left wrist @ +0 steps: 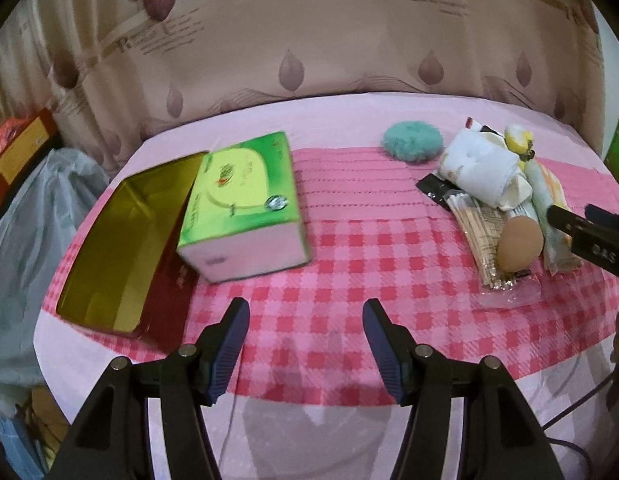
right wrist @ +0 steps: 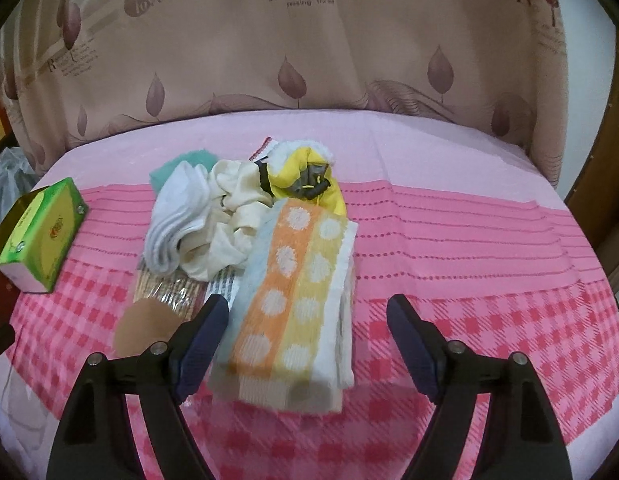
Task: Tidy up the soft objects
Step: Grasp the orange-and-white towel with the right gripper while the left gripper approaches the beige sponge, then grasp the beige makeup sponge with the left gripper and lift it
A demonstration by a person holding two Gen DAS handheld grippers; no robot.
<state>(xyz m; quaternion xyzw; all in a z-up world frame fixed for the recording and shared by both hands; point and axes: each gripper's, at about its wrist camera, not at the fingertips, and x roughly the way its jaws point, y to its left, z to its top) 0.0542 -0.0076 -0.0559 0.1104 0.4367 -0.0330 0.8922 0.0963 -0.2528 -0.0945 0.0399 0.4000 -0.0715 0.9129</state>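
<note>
A folded orange and yellow dotted towel (right wrist: 297,300) lies on the pink checked cloth, between the fingers of my open right gripper (right wrist: 309,312), which straddles its near half. Behind it lie white socks (right wrist: 177,220), a cream cloth (right wrist: 229,216), a yellow plush toy (right wrist: 305,176) and a teal puff (left wrist: 412,141). A tan egg-shaped sponge (left wrist: 519,249) rests on a pack of wooden sticks (left wrist: 481,232). An open gold-lined tin (left wrist: 121,244) and its green lid (left wrist: 245,204) sit at the left. My left gripper (left wrist: 305,320) is open and empty above bare cloth.
A patterned curtain (left wrist: 309,32) hangs behind the table. A grey plastic bag (left wrist: 29,216) and boxes (left wrist: 17,148) stand off the table's left edge. The right gripper shows at the right edge of the left wrist view (left wrist: 589,236). A black sachet (left wrist: 437,190) lies beside the socks.
</note>
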